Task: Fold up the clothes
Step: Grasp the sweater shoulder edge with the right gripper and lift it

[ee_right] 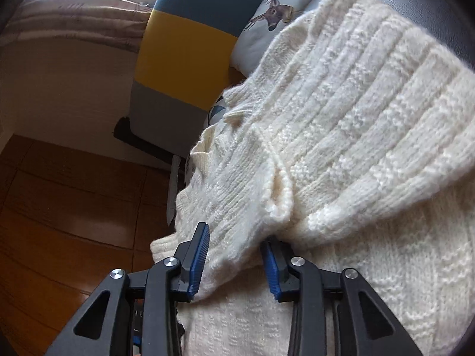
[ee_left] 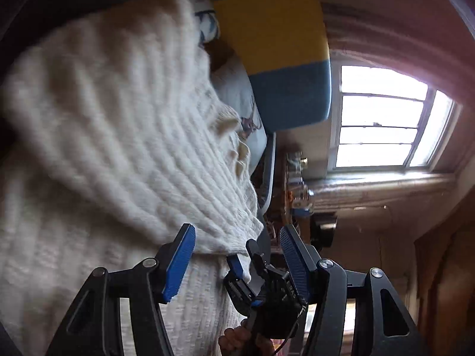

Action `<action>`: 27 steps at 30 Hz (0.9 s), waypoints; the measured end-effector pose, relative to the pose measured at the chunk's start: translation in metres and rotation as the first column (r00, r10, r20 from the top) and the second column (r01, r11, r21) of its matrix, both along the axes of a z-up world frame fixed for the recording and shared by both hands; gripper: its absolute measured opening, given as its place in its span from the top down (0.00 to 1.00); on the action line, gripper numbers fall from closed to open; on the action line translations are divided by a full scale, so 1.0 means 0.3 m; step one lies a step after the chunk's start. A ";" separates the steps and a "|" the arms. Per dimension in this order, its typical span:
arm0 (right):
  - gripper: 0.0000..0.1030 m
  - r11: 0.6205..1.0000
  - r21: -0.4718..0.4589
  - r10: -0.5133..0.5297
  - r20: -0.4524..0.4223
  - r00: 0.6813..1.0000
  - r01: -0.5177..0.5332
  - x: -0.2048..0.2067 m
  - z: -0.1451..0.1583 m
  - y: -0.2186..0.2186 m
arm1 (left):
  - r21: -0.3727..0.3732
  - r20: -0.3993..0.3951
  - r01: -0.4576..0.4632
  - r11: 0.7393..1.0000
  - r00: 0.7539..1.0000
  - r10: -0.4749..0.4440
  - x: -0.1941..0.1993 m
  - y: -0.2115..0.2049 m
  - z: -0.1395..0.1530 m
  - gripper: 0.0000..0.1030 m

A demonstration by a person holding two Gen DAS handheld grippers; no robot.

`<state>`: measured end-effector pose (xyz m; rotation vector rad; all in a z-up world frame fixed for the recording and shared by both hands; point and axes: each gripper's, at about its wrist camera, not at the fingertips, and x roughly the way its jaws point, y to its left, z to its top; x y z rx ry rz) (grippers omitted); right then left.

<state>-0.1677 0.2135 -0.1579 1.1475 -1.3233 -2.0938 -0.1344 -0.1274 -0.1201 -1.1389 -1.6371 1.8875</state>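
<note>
The left gripper [ee_left: 237,255] has its blue pads spread wide, nothing pinched between them, with the folded edge of the cream cable-knit sweater [ee_left: 112,136] lying just in front; the right gripper [ee_left: 249,270] shows in that same view clamped on the sweater's corner; in its own view the right gripper [ee_right: 234,261] has a thick fold of the knit sweater [ee_right: 341,136] filling the gap between its pads, though the jaws look only partly drawn in, so a firm hold is my judgement rather than plain fact; beyond the sweater lie a deer-print pillow [ee_right: 276,12] and a yellow-and-blue striped cushion [ee_right: 181,50], and beside the sweater the wooden floor [ee_right: 68,195]; to fold well, the left pads should close on the edge level with the right grip, so the layer travels flat without stretching the loose knit; the sweater's full outline is cut off, the surface beneath it is hidden, and blur softens the left view.
</note>
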 end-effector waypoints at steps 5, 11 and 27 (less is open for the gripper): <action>0.66 0.996 0.079 0.035 -0.051 0.998 -0.031 0.007 0.018 -0.037 | 0.154 0.039 -0.162 0.975 0.987 0.158 0.059 -0.136 -0.097 0.41; 0.94 0.924 0.373 0.112 -0.052 0.992 -0.085 -0.048 0.148 -0.121 | 0.198 0.045 -0.208 0.958 0.978 0.204 0.042 -0.151 -0.104 0.41; 0.94 0.758 0.650 0.313 -0.295 0.903 -0.051 -0.108 0.721 -0.209 | 0.217 0.080 -0.342 0.914 0.940 0.332 -0.024 -0.179 -0.087 0.37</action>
